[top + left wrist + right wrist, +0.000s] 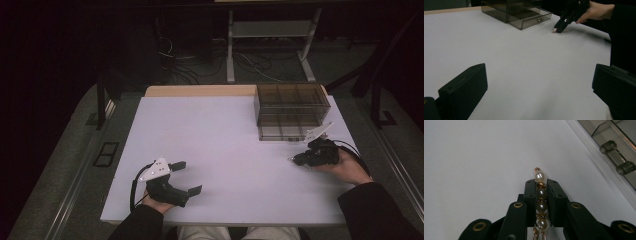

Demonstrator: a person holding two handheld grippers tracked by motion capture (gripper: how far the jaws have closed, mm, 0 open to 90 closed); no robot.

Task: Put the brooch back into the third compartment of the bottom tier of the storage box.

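Note:
A strand of pearls and gold links lies pinched between the jaws of my right gripper, which is shut on it low over the white table; one pearl pokes out past the tips. From above, my right gripper sits at the table's right, just in front of the smoky drawer box. The left gripper view shows its tips at a small glinting piece on the table. My left gripper rests near the front left edge, open, with nothing between its fingers.
The drawer box of dark clear plastic stands at the back right, its drawer knobs close to my right gripper. The white table stretches between both hands. Beyond it are a tan board edge, cables and metal frame legs.

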